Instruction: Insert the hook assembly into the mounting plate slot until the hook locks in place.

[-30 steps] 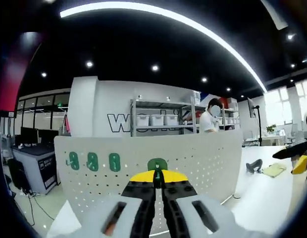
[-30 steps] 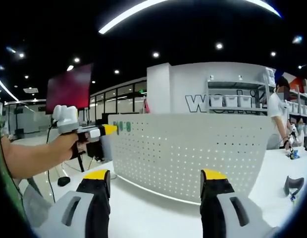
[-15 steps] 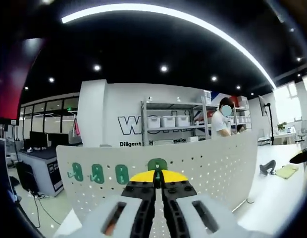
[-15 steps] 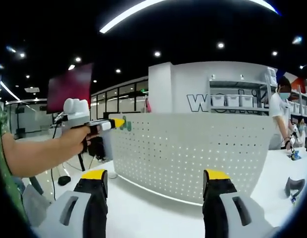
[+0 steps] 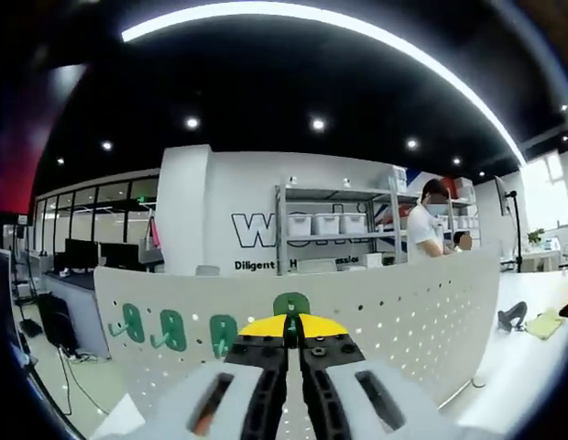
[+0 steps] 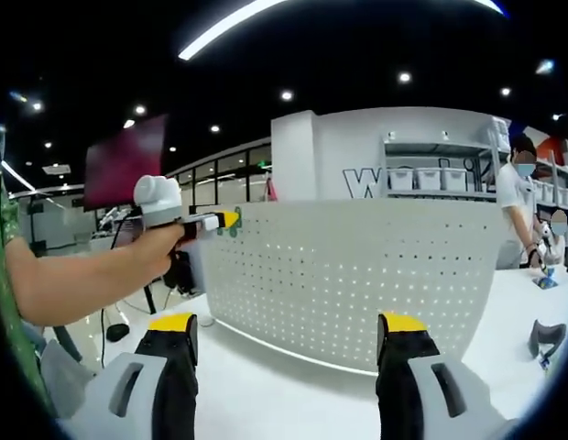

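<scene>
With the left claw (image 5: 286,323) clamped on the green hook (image 5: 290,304) at lower centre, against the pegboard (image 5: 403,312) top edge, keep it level and press straight in, while the right claw (image 6: 289,323) idles wide over the tabletop (image 6: 266,390).

Three hooks (image 5: 172,329) hang on the pegboard (image 5: 403,307), shelving (image 5: 334,229) behind it.

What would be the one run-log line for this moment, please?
left gripper: shut on green hook | pegboard: three hooks mounted | right gripper: open, holds nothing | hook seated: cannot tell
</scene>
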`<state>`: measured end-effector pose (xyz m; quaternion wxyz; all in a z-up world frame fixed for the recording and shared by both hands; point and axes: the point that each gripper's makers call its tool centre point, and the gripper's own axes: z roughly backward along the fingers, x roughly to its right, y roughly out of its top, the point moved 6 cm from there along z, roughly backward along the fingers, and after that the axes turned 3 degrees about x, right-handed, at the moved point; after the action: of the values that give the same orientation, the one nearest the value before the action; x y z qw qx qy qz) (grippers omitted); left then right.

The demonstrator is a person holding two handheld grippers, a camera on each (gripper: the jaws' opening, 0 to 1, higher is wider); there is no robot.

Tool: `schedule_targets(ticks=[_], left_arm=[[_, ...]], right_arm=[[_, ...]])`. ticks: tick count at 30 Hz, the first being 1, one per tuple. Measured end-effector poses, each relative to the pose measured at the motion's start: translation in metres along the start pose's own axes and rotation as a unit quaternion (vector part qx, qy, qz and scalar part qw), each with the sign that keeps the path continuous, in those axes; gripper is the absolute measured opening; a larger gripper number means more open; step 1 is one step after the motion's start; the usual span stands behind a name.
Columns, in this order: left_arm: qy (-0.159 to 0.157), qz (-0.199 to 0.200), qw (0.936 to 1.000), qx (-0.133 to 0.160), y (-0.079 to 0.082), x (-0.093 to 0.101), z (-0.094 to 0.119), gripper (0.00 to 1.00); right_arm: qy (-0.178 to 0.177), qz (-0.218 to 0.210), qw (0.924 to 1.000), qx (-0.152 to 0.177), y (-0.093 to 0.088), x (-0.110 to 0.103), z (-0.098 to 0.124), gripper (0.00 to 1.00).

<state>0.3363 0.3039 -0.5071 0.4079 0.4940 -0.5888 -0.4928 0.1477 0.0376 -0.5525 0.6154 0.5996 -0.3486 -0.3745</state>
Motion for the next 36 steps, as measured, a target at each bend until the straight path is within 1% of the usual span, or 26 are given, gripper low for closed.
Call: schedule_targets(ticks=[5,8,19,36], left_arm=[[0.006,0.0,1.0,0.001,-0.005,-0.002,-0.005,0.03],[0.009,-0.004,0.9999,0.009,-0.003,-0.003,-0.006,0.03],[0.012,-0.005,0.9998,0.017,-0.006,-0.003,-0.015,0.03],[0.016,-0.004,0.9998,0.015,-0.009,-0.003,-0.021,0.03]], right_arm=[[0.001,0.001,1.0,-0.002,0.0,0.003,-0.003,0.82],[0.003,0.001,1.0,-0.003,0.0,0.003,-0.006,0.82],[0.004,0.0,1.0,-0.008,-0.002,0.006,-0.011,0.82],[0.002,-0.004,0.9999,-0.011,-0.004,0.008,-0.011,0.81]])
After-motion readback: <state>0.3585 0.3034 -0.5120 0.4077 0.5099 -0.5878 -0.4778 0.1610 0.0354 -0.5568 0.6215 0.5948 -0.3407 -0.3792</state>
